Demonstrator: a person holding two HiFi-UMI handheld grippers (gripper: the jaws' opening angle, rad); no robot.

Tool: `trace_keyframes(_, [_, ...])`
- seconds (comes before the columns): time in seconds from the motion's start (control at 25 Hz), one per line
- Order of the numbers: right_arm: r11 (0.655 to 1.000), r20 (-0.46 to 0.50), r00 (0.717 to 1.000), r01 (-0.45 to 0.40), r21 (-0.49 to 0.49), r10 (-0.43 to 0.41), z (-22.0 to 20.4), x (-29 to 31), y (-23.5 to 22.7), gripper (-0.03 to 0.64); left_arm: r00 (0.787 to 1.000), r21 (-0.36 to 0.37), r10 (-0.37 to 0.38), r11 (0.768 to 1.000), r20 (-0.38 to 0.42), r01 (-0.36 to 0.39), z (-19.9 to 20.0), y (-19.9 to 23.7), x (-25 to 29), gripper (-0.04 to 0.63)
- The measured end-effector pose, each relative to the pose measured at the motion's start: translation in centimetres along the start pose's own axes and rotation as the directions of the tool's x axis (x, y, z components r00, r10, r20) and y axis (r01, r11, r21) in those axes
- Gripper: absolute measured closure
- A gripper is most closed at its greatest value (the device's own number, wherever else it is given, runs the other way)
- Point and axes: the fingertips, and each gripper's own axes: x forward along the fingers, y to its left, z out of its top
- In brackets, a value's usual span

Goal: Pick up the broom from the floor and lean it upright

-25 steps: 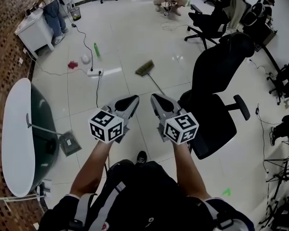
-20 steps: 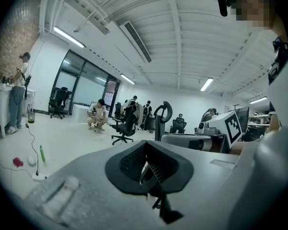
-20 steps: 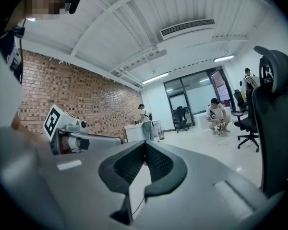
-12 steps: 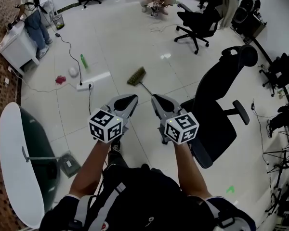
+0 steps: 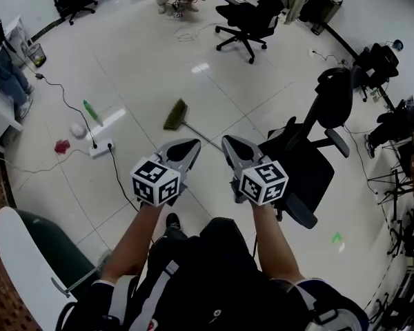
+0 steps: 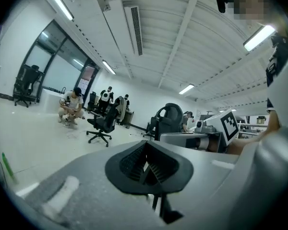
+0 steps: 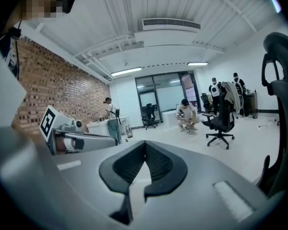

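Nothing of the job is done yet, as I read it. Closest to me, my left gripper (image 5: 186, 145) and right gripper (image 5: 231, 143) are held side by side above the floor (image 5: 145, 61), both clenched with nothing between the jaws. Just beyond them the broom (image 5: 174, 114) lies flat in the open middle of the floor, its handle running toward the black office chair (image 5: 310, 171). Reaching, grasping, lifting and leaning all remain.

Broom (image 5: 176, 115) on floor (image 5: 145, 61), chair (image 5: 310, 167) to its right (power strip (image 5: 101, 147) left)
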Motion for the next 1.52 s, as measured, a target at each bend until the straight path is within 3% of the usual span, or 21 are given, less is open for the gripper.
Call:
trace_keyframes(0.2, [0.995,-0.029,0.995,0.098,0.024,-0.098,-0.4,1.7,-2.4,0.614,0.995,0.005,-0.092,0.996,-0.049,0.093,0.2,3.2,3.1,0.595])
trace_keyframes(0.48, [0.97,-0.003,0.974,0.226,0.084,-0.227,-0.1,4.5,-10.3,0.614,0.969,0.055,-0.21,0.974,-0.127,0.218,1.5,6.0,11.3,0.595])
trace_keyframes(0.76, [0.944,0.039,0.948,0.308,0.118,-0.315,2.6,7.4,-16.6,0.614,0.922,0.107,-0.314,0.933,-0.228,0.344,3.5,8.1,19.3,0.595])
trace_keyframes(0.88, [0.922,0.03,0.931,0.356,0.154,-0.364,2.1,8.3,-18.3,0.614,0.89,0.122,-0.371,0.903,-0.264,0.412,3.7,8.6,22.4,0.595])
trace_keyframes(1.0, [0.885,0.006,0.902,0.423,0.195,-0.432,0.7,8.5,-19.5,0.614,0.84,0.111,-0.444,0.861,-0.312,0.496,2.8,8.7,24.8,0.595])
trace_keyframes(1.12, [0.826,-0.01,0.85,0.514,0.231,-0.526,0.0,8.4,-20.7,0.614,0.765,0.091,-0.525,0.8,-0.372,0.593,1.5,9.0,26.9,0.595])
trace_keyframes(1.36, [0.597,-0.084,0.649,0.737,0.316,-0.756,-3.1,5.6,-20.8,0.614,0.544,0.041,-0.662,0.615,-0.515,0.788,-3.2,9.1,28.6,0.595])
trace_keyframes(1.52, [0.497,-0.114,0.557,0.802,0.332,-0.823,-6.1,4.2,-22.1,0.614,0.462,0.051,-0.682,0.531,-0.567,0.846,-7.3,9.4,31.0,0.595])
